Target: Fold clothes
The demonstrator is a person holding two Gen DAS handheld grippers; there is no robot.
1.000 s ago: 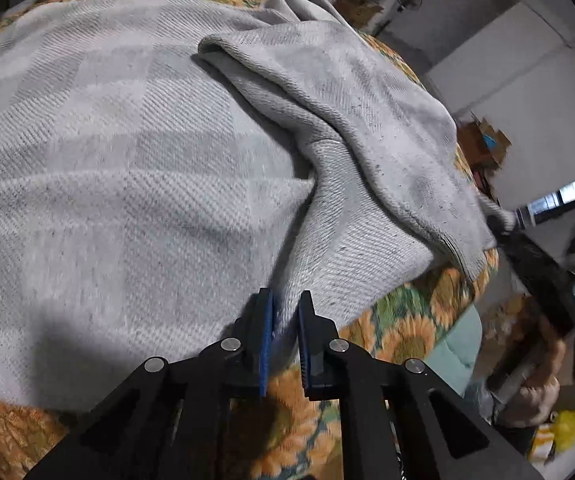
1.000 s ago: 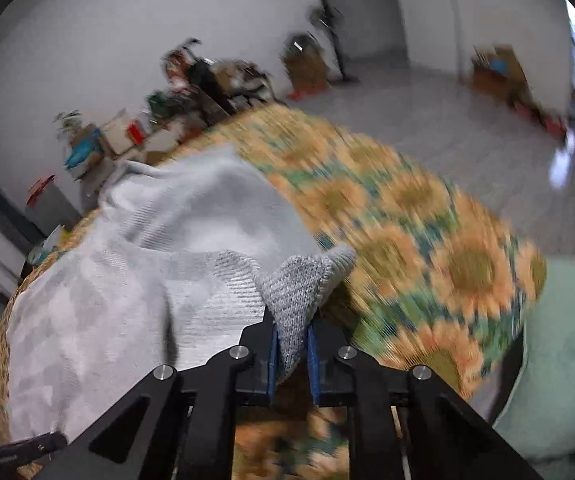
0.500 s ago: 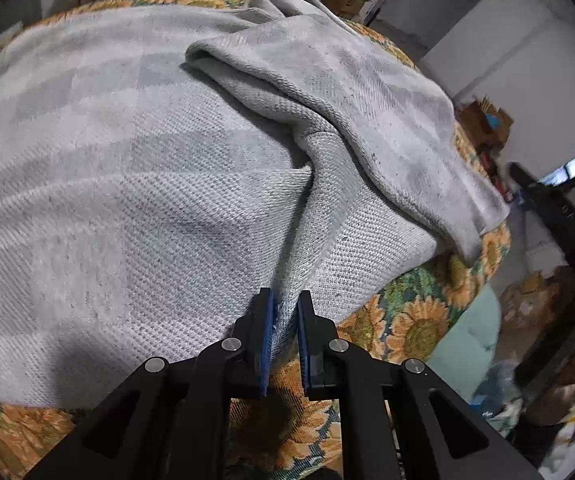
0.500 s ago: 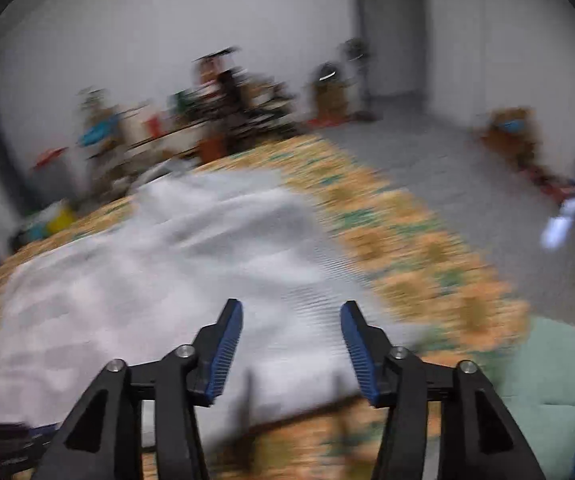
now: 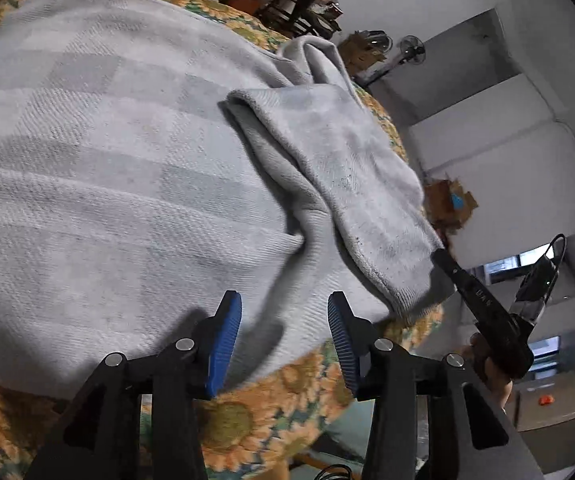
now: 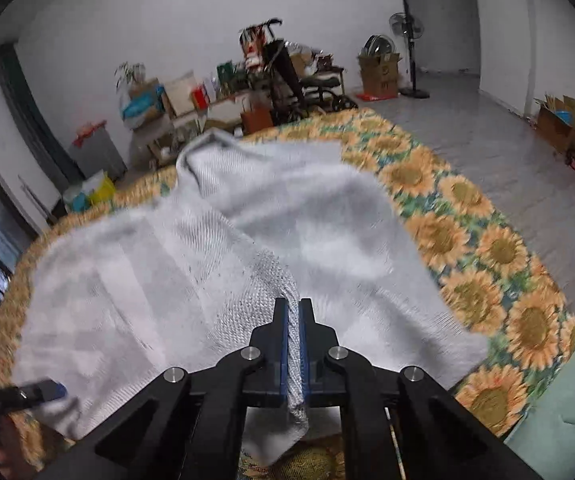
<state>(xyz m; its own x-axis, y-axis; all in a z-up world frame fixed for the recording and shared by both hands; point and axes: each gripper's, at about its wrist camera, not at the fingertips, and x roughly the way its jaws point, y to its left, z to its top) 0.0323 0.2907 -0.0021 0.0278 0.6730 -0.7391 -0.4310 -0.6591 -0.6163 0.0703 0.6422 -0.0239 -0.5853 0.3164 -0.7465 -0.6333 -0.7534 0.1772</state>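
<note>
Grey checked knit garment point(image 5: 119, 168) lies spread over the sunflower-print worktop point(image 6: 467, 208), one sleeve point(image 5: 347, 184) folded across it at centre right of the left view. Right tongs point(image 6: 294, 344) clamp a hem edge at lower centre; left tongs point(image 5: 283, 344) hang parted, empty, above the near hem. Likely mid-fold: the pinched edge wants carrying over the body.

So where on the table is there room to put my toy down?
Bare sunflower-print tablecloth runs along the right edge, beside the grey knitted sweater, and as a thin strip at the front. The sweater covers the rest, with the right gripper pinching its edge.
</note>
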